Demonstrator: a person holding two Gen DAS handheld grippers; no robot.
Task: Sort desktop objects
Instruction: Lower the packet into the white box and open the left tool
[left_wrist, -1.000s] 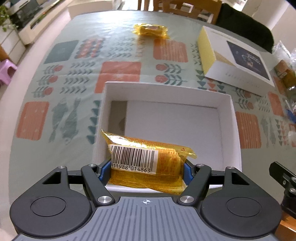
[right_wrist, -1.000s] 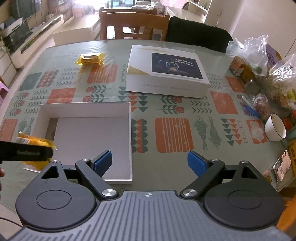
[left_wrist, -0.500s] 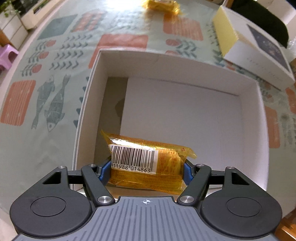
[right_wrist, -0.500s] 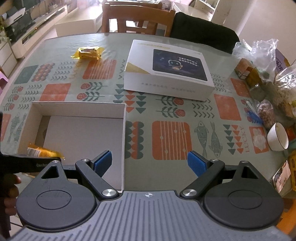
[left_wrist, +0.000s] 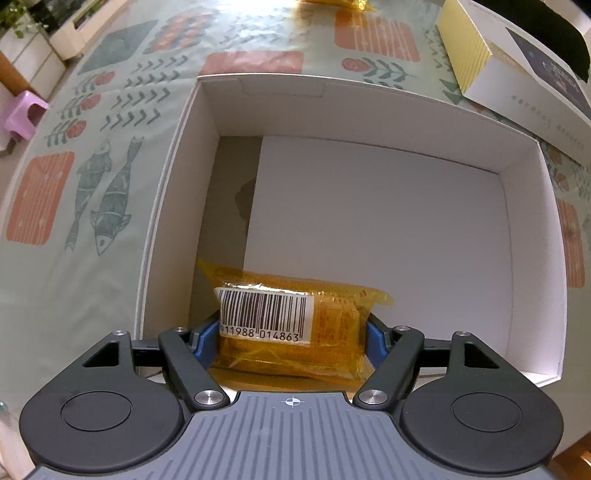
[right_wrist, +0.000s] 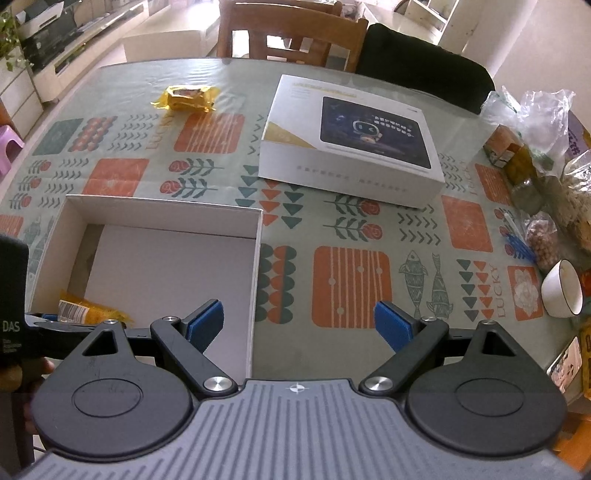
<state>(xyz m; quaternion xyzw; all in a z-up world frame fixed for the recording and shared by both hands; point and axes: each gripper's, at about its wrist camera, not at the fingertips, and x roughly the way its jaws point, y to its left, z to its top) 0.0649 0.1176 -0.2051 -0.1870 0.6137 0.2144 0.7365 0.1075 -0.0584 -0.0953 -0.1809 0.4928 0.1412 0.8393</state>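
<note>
Left tool pointing straight down into the open white box, jaws opening rn w/ the yellow snack pack between the blue pads. Pads look right at the pack's ends, so prob still gripping, barcode side up. Pack sitting low in the box at approx 7 o'clock, near the front-left corner. Right tool released, jaws wide, nothing between, hovering over the box's right wall and the patterned bench. 2nd yellow snack pack out on the bench at 11 o'clock from the box, well apart. Closed tablet box at 1 o'clock. White bowl plus bagged stuff over at 3 o'clock by the bench edge.
</note>
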